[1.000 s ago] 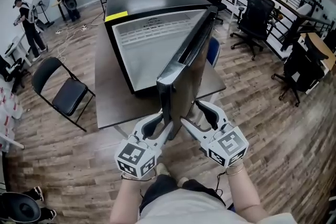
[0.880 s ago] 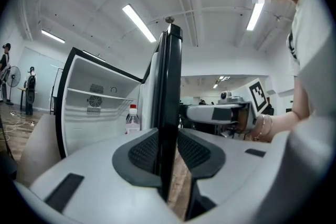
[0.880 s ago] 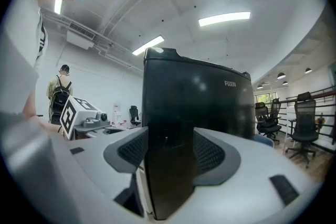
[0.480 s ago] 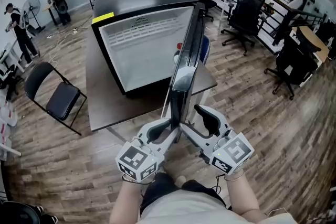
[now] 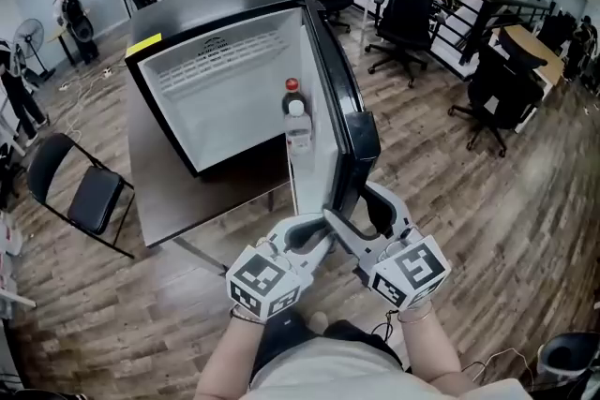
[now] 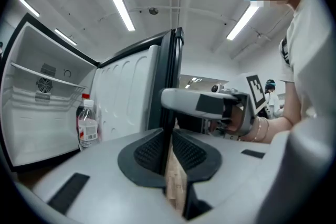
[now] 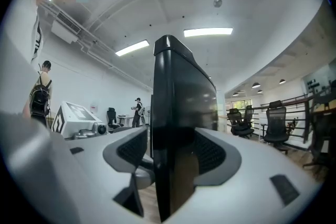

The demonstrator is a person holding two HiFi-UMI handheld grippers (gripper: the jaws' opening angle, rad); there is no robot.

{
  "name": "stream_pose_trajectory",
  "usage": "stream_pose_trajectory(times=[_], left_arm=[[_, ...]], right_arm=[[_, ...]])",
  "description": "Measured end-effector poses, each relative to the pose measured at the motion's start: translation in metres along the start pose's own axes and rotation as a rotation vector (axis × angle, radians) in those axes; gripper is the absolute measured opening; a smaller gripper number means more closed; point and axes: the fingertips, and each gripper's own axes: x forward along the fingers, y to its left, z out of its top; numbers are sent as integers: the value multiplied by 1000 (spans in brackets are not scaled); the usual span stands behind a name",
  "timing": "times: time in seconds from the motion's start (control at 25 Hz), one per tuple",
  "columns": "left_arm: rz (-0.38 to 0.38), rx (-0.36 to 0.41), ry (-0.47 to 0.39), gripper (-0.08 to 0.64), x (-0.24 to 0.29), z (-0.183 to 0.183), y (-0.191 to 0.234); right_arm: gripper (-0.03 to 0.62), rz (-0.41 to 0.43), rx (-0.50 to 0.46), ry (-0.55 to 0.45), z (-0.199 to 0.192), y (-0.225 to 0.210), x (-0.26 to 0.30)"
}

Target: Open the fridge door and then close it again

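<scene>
The black fridge (image 5: 230,5) stands on a dark table (image 5: 178,201). Its fridge door (image 5: 349,108) is swung wide open toward the person, with the white liner turned to the fridge's cavity. Two bottles stand on the door's inner shelf — a red-capped bottle (image 5: 292,89) nearer the fridge body, and a clear white-capped bottle (image 5: 298,122) just beside it. The right gripper (image 5: 356,206) straddles the door's free edge near its lower corner. Its jaws are wide, one pad on the liner side and one at the black outer face, with a thin gap showing at the liner-side pad. The left gripper (image 5: 311,234) sits just beside it on the door's liner side. Its jaws have just been closing and stand at a narrow slit, with nothing between the pads.
</scene>
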Motion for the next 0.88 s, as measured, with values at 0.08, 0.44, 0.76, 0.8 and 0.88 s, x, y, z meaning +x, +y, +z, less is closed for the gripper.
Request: stream_pose_trajectory(times=[0.08, 0.44, 0.76, 0.8, 0.88], left_arm=[[-22, 2, 29, 54, 12, -6, -8], [-110, -36, 44, 52, 59, -6, -25], [-32, -83, 16, 44, 62, 4, -19], [-21, -88, 11, 43, 62, 4, -15], [-14, -97, 10, 41, 61, 4, -10]], right_arm=[[232, -60, -7, 7, -2, -13, -9], [168, -255, -17, 26, -4, -73, -52], [149, -395, -3, 14, -3, -117, -87], [149, -410, 1, 11, -4, -122, -89], [150, -438, 10, 8, -5, -131, -93]])
